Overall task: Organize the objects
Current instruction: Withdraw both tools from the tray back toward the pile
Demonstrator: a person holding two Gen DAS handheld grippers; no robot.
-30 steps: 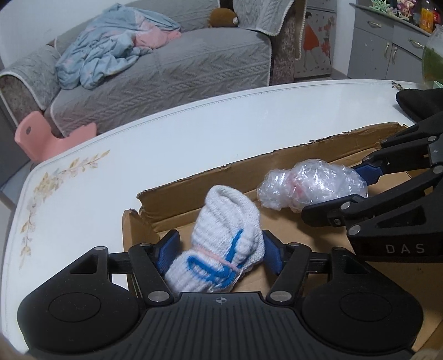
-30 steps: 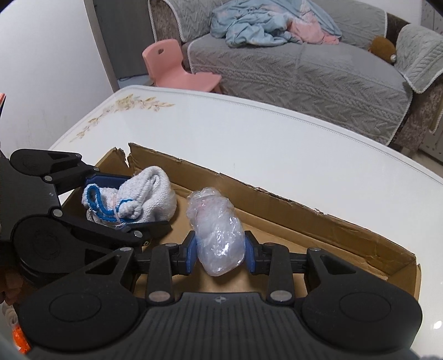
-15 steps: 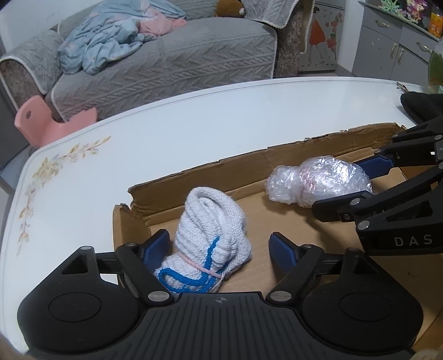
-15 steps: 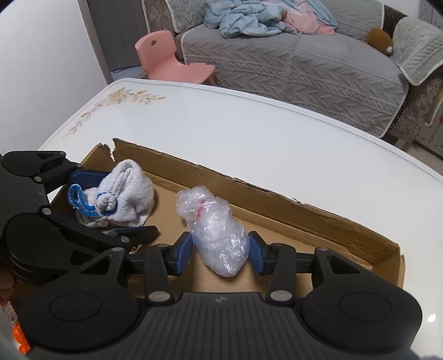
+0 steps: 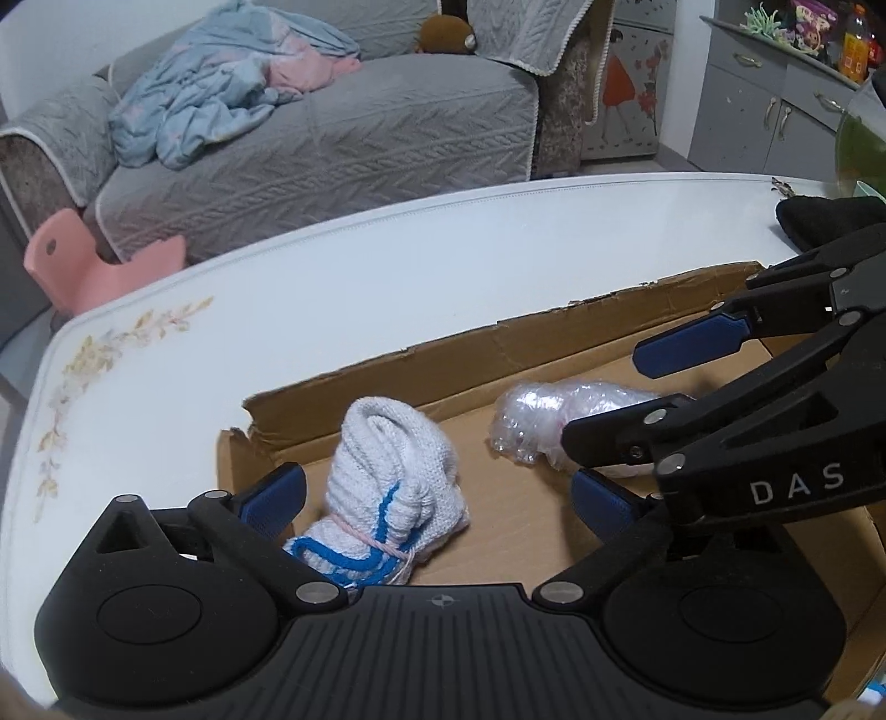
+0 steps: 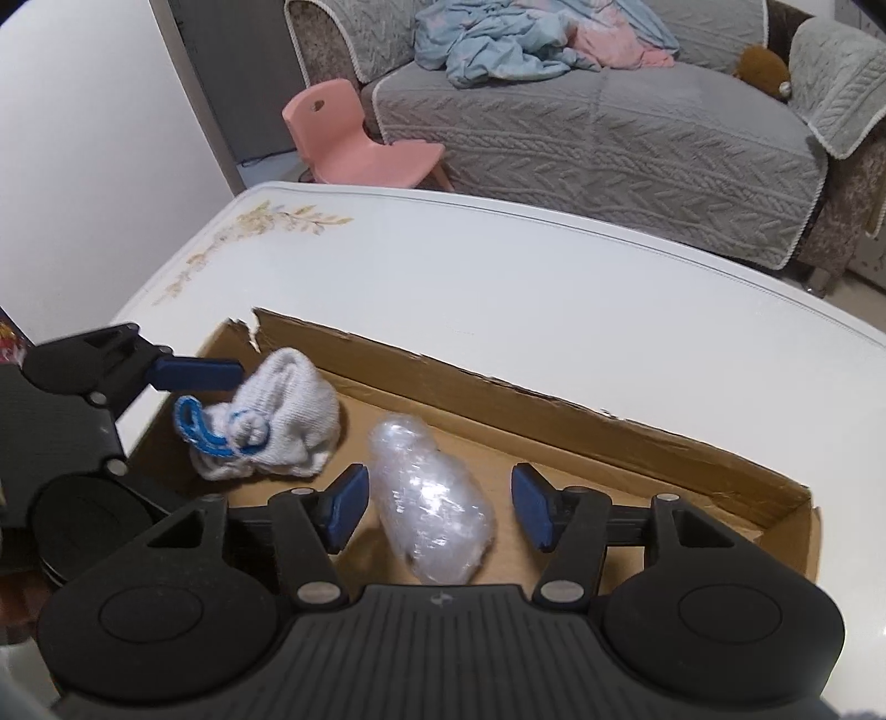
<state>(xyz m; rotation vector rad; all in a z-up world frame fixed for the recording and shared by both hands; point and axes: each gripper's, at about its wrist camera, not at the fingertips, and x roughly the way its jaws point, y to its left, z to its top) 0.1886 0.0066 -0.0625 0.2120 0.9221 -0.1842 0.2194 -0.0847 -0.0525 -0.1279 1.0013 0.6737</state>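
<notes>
I was letting go: my left gripper spread its fingers clear of the white glove bundle, my right gripper opening off the plastic-wrapped bundle. Both lay in the cardboard tray. Lifting straight out seemed wisest, snagging neither.

Both hand-held grippers opening, tilted downward.

a cardboard tray sits on the table, and in it the rolled gloves lie to the left of the plastic-wrapped bundle, near it but apart. behind the table stands a sofa with crumpled clothes on it, and a small chair stands at its left end.
</notes>
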